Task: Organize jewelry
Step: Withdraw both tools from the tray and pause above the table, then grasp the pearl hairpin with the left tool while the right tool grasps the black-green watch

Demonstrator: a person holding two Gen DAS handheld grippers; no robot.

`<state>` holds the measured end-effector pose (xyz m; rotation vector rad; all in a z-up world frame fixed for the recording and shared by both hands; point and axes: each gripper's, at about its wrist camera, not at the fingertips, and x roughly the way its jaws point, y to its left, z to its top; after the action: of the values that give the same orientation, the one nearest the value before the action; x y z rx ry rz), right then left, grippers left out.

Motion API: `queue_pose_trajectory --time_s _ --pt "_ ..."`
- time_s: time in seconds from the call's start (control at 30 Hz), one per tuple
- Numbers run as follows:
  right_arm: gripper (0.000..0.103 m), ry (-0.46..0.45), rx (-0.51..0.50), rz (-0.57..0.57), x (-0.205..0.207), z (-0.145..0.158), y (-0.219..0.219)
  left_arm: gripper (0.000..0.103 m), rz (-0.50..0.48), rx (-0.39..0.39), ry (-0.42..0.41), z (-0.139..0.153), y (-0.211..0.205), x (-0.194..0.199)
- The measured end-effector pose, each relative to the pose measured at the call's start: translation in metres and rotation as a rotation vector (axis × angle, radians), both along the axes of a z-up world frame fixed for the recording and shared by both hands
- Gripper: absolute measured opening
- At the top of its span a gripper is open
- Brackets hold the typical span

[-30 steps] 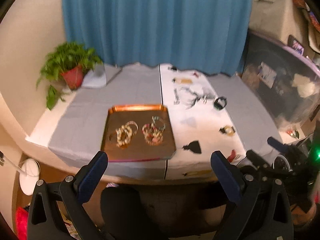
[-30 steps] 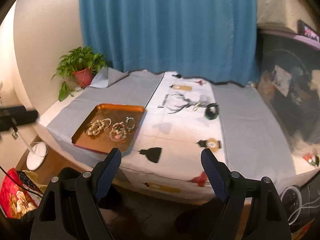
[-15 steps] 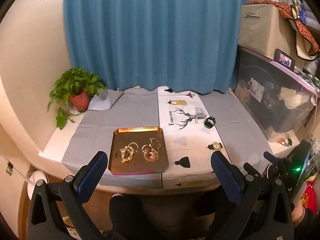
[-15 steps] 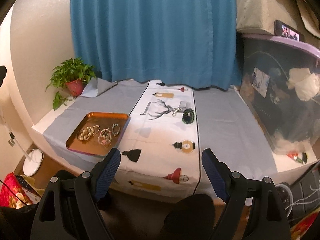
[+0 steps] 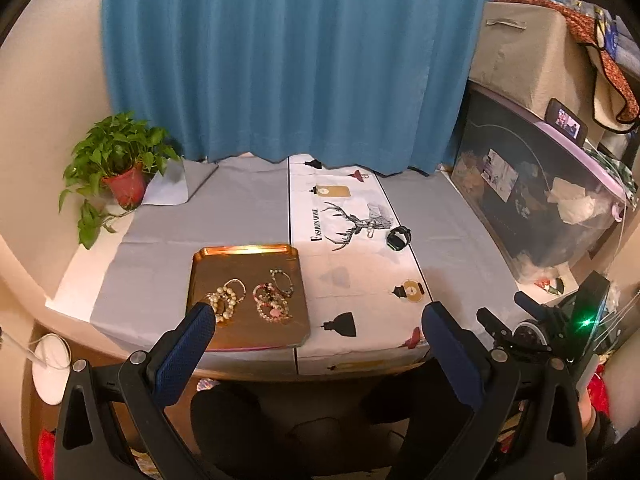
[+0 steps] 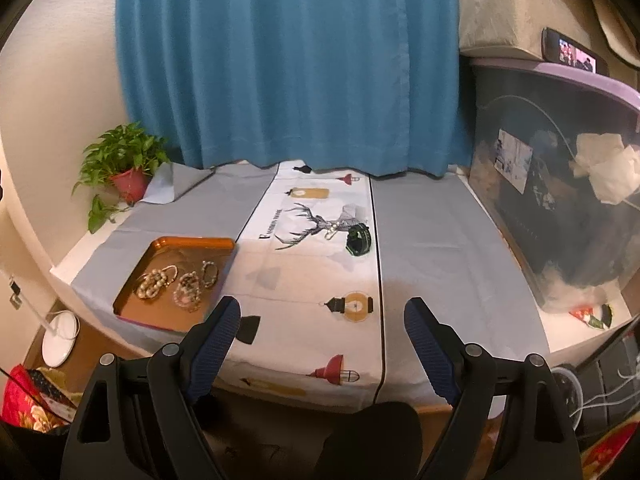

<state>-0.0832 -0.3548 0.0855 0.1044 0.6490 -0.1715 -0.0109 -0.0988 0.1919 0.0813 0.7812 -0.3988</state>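
L tool [image 5: 316,320] wide, empty | R tool [image 6: 322,316] wide, empty | both angled down at table [image 5: 248,208]

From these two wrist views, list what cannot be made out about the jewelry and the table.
- Bracelets on the copper tray: too small in both views to count or tell apart.
- Dark band on the deer-print runner: too small in both views to tell watch from bracelet.
- Tray's near left corner: left view, hidden by a finger of the left hand-held gripper.
- Table's right end: cut off by the storage bin.
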Motion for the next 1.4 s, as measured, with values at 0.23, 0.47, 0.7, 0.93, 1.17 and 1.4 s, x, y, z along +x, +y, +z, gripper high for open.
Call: queue_pose_trajectory --time_s 0.23,0.47,0.7,0.93,1.17,1.4 --pt "0.084 0.046 0.004 -0.009 0.025 -0.017 -0.007 0.102 -0.021 -0.011 0.034 -0.009 -0.010 0.020" --pt "0.084 0.065 0.001 -0.008 0.044 -0.028 -0.013 0.102 -0.001 0.016 0.016 -0.013 -0.017 0.039" --pt "0.084 0.083 0.025 -0.020 0.053 -0.036 -0.022 0.102 -0.016 -0.040 0.071 -0.021 -0.017 0.058" --pt "0.084 0.104 0.031 -0.034 0.061 -0.046 -0.028 0.102 -0.054 -0.005 0.090 -0.030 -0.033 0.064" --pt "0.084 0.117 0.028 -0.033 0.069 -0.052 -0.030 0.102 -0.053 0.003 0.082 -0.032 -0.040 0.073" --pt "0.084 0.130 0.032 -0.052 0.079 -0.063 -0.036 0.102 -0.006 0.034 0.077 -0.047 -0.046 0.095"
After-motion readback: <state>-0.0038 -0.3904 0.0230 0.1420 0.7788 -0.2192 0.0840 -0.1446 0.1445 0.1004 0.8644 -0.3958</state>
